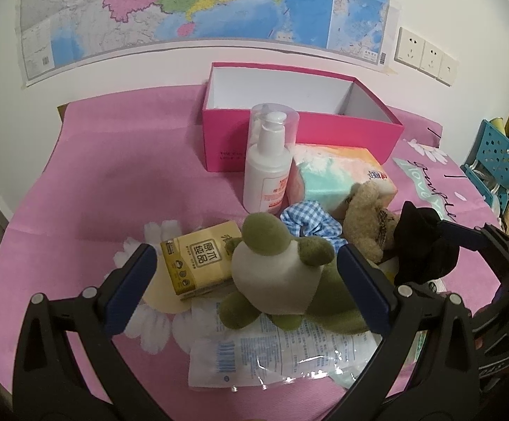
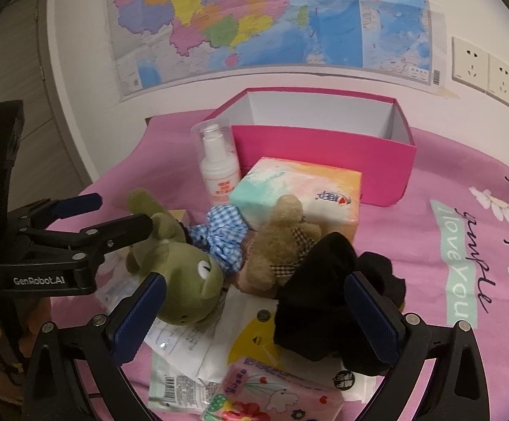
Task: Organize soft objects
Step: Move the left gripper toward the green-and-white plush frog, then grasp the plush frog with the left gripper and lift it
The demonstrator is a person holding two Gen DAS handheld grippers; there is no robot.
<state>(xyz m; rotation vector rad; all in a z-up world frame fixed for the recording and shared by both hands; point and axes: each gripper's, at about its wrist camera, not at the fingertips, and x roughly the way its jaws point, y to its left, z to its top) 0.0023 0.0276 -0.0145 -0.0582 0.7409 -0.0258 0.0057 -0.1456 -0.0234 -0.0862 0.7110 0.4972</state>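
A green plush frog point(image 1: 275, 273) lies on the pink cloth between the open fingers of my left gripper point(image 1: 247, 291), touching neither pad clearly. Behind it sit a blue gingham scrunchie point(image 1: 310, 221) and a tan teddy bear point(image 1: 366, 221). A crumpled black cloth point(image 2: 328, 298) lies between the fingers of my right gripper point(image 2: 256, 319), which is open, with the cloth close against its right finger. The open pink box point(image 1: 300, 129) stands at the back. In the right wrist view the left gripper point(image 2: 123, 210) reaches in from the left beside the frog point(image 2: 184, 280).
A white pump bottle point(image 1: 266, 172) and a pastel tissue pack point(image 1: 338, 179) stand in front of the box. A yellow tissue pack point(image 1: 198, 259) lies left of the frog. Plastic packets point(image 2: 191, 343) and a floral tissue pack point(image 2: 275, 393) lie near the front. Wall sockets point(image 2: 489, 70) at right.
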